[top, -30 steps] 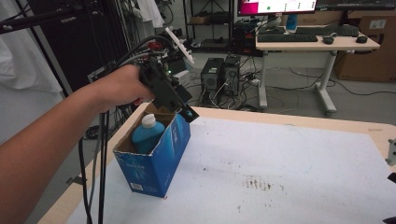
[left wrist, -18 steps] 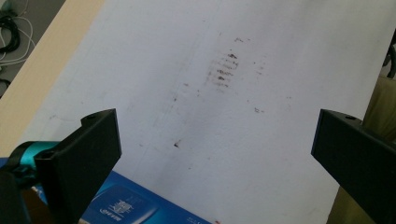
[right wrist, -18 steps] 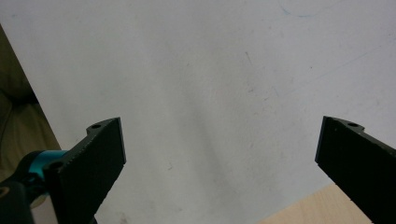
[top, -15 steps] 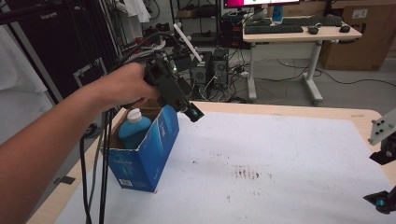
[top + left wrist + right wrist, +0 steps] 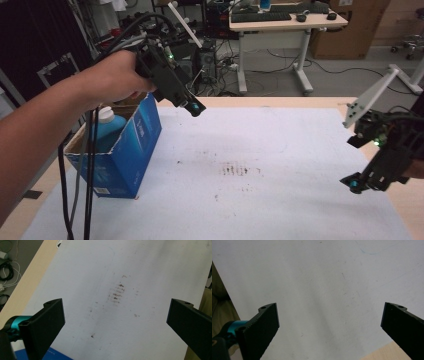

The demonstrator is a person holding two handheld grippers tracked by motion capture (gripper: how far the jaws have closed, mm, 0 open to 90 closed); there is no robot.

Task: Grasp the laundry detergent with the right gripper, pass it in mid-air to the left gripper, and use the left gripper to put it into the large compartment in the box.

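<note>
1. Bottle (image 5: 105,127), blue with a white cap, stands inside the open blue box (image 5: 131,145) at nine o'clock on the white mat (image 5: 260,165); nothing has lifted it out yet.
2. My left gripper (image 5: 192,107) hovers just past the box's two o'clock corner, jaws spread wide and empty.
3. My right gripper (image 5: 356,185) hangs at four o'clock, well apart from the box, jaws spread too.
4. Judging by this, reaching in and grasping the bottle remains to be done.
</note>
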